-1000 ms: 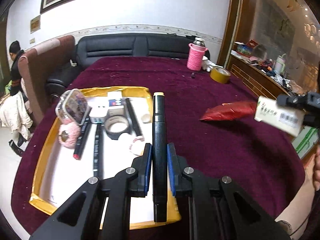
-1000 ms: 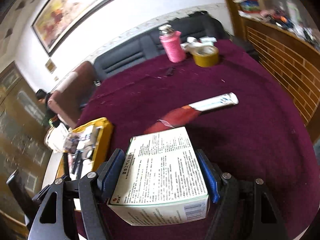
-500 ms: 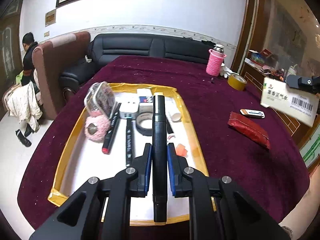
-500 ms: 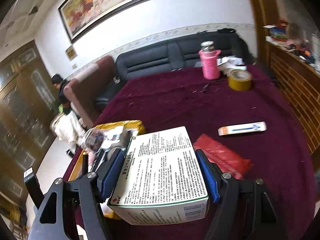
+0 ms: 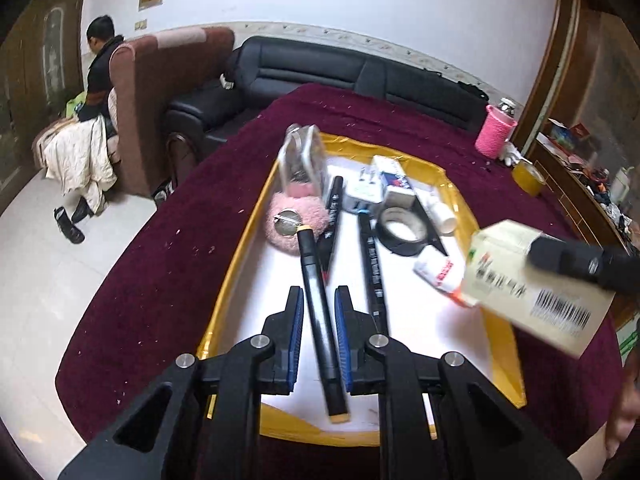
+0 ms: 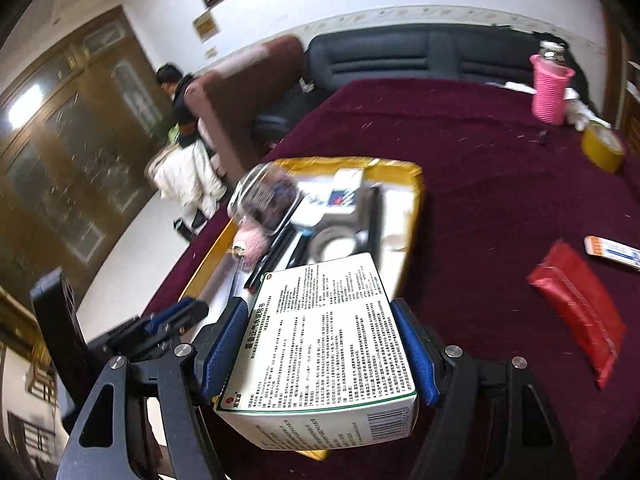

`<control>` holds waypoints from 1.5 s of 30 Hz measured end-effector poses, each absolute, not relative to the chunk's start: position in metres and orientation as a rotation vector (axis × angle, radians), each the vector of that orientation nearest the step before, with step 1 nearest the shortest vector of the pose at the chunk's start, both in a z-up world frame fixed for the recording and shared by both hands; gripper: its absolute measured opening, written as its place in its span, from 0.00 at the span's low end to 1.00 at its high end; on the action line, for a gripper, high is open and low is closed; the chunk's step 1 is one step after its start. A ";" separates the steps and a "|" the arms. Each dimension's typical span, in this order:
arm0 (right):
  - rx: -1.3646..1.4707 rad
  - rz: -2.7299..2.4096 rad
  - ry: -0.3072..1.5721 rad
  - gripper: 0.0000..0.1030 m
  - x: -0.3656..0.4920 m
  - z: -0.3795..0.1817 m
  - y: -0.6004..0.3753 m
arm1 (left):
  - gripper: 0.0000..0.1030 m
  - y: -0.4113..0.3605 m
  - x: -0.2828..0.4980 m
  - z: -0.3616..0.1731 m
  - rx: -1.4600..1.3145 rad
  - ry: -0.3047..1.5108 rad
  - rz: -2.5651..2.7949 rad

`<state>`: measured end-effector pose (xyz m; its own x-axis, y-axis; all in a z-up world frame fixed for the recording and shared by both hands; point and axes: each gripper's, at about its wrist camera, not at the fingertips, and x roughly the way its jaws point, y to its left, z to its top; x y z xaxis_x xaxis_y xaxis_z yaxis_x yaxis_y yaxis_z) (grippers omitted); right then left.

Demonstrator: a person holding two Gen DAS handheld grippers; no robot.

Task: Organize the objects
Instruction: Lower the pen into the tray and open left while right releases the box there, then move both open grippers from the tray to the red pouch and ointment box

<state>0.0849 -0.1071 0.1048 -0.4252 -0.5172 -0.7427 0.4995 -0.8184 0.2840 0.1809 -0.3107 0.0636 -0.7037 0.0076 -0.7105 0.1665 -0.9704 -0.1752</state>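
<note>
A yellow-rimmed white tray (image 5: 246, 248) on the maroon table holds several items. My left gripper (image 5: 319, 300) is open over the tray's near end. A black marker with a tan cap (image 5: 318, 308) lies loose and slanted between its blue pads, apart from both. My right gripper (image 6: 316, 320) is shut on a white medicine box (image 6: 320, 332) with printed text. In the left wrist view that box (image 5: 532, 284) hangs over the tray's right rim. The tray (image 6: 412, 200) sits ahead of the box in the right wrist view.
In the tray are a pink fluffy ball (image 5: 298, 216), a clear case (image 5: 302, 158), black pens (image 5: 370, 256), a tape roll (image 5: 400, 230) and small boxes (image 5: 394, 186). On the cloth lie a red pouch (image 6: 580, 308), a white tube (image 6: 614, 250), yellow tape (image 6: 602, 146) and a pink cup (image 6: 550, 88).
My left gripper moved over the tray and its jaws opened, leaving the marker loose and slanted between them. My right gripper carried the box left to the tray's right rim.
</note>
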 end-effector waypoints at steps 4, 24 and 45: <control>1.209 -2.203 0.041 0.75 0.085 0.081 -0.132 | 0.15 -0.321 0.173 0.049 1.216 0.364 -2.764; 1.233 -2.178 0.222 0.83 0.094 0.044 -0.166 | 0.80 -0.318 0.183 0.075 1.118 0.389 -2.780; 1.087 -2.533 -0.050 0.92 0.078 0.101 0.025 | 0.88 -0.212 0.179 0.124 1.049 0.023 -2.905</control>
